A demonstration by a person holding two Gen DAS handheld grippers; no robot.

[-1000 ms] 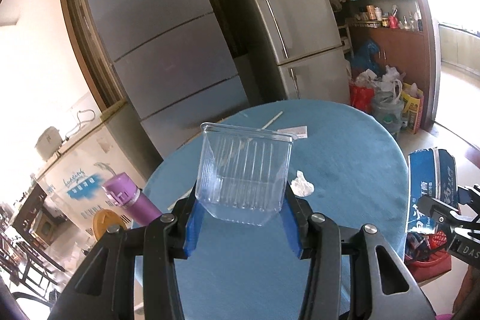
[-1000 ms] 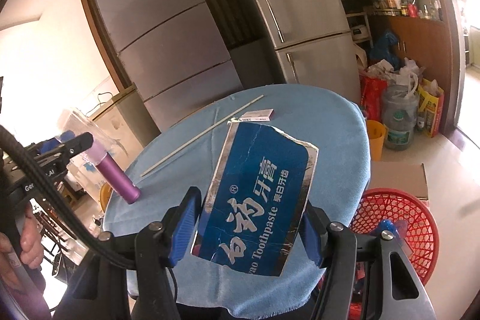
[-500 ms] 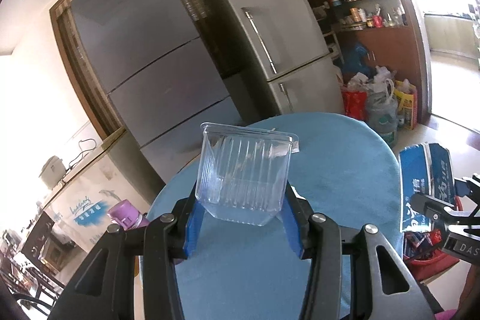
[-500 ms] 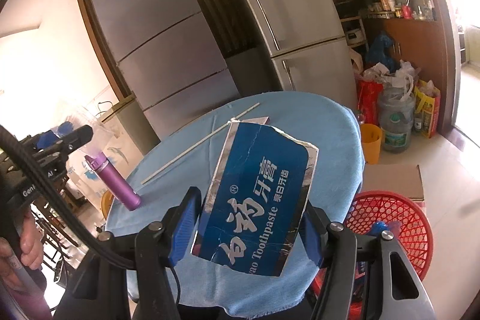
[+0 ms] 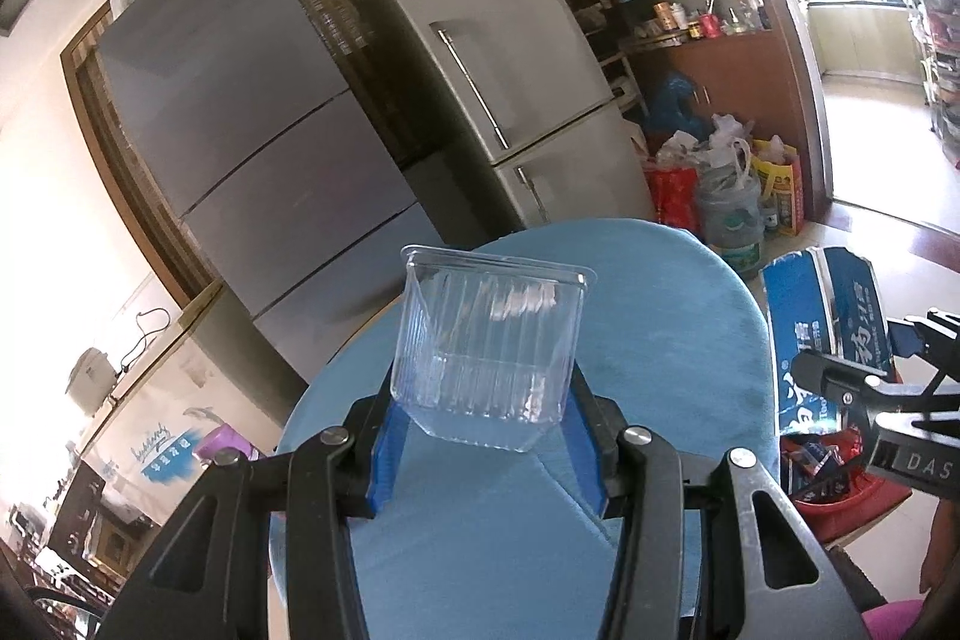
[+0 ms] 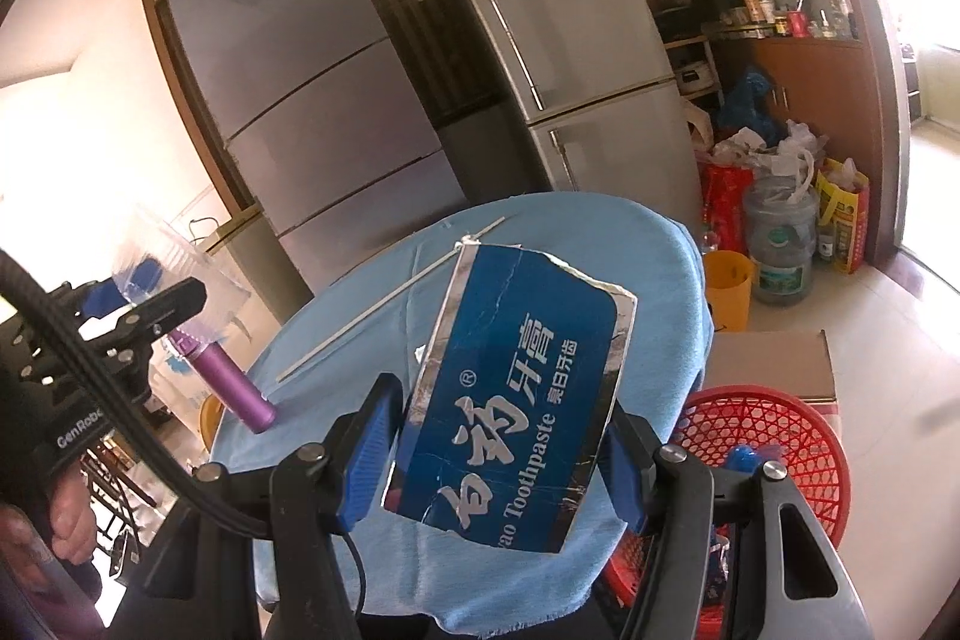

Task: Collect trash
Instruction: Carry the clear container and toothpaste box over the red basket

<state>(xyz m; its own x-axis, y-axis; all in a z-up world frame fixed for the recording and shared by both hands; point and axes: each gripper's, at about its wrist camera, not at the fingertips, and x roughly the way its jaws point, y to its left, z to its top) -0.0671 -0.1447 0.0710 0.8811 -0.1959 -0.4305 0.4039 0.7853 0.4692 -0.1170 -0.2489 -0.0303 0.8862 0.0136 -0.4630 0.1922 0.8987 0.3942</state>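
There are two tongs, and each one grips one piece of trash. The left tongs (image 5: 486,436) are clenched on one clear plastic container (image 5: 489,346), held above the blue tabletop (image 5: 672,340). The right tongs (image 6: 504,448) grasp one flattened blue toothpaste box (image 6: 516,394) above the tabletop's edge, near one red basket (image 6: 780,436) on the floor. On the tabletop lie one purple bottle (image 6: 231,388) and one long thin stick (image 6: 384,304). Two refrigerators (image 5: 504,58) stand behind.

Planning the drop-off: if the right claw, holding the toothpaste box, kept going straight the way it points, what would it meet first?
Probably the blue tablecloth, just past the toothpaste box that the right claw holds; the red basket sits off to the right. Depth is uncertain.
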